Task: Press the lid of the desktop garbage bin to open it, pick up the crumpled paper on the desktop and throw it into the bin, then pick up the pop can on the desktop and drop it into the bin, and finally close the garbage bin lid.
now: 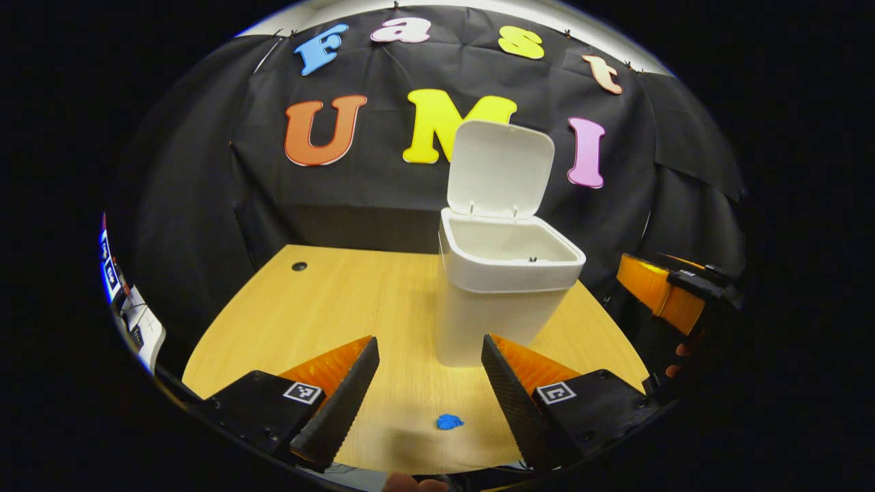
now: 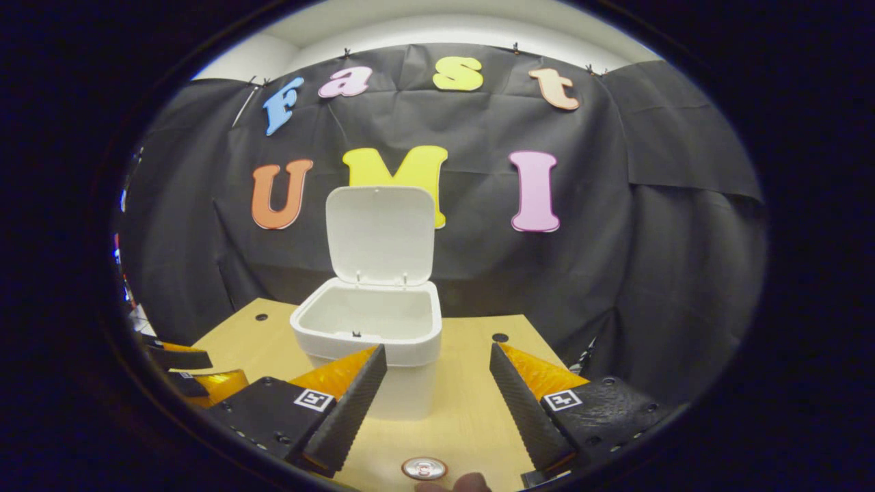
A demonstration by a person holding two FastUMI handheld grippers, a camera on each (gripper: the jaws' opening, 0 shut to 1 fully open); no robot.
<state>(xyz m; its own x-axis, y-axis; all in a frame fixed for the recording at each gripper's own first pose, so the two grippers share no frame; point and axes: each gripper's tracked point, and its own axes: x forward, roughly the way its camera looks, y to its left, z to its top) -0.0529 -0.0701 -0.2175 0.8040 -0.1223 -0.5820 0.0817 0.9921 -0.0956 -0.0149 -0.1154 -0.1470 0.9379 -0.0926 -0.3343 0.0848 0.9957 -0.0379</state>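
Presently listed: garbage bin [image 1: 502, 294], white, upright on the wooden worktop [image 1: 328, 307], lid [image 1: 500, 169] raised at the far side. Crumpled paper [image 1: 450, 421], blue, lies on the worktop near the bin, between the spread fingers of the left gripper [image 1: 429, 372]. Pop can [image 2: 424, 469] stands upright below the right gripper [image 2: 437, 379], fingers likewise apart, nothing held.
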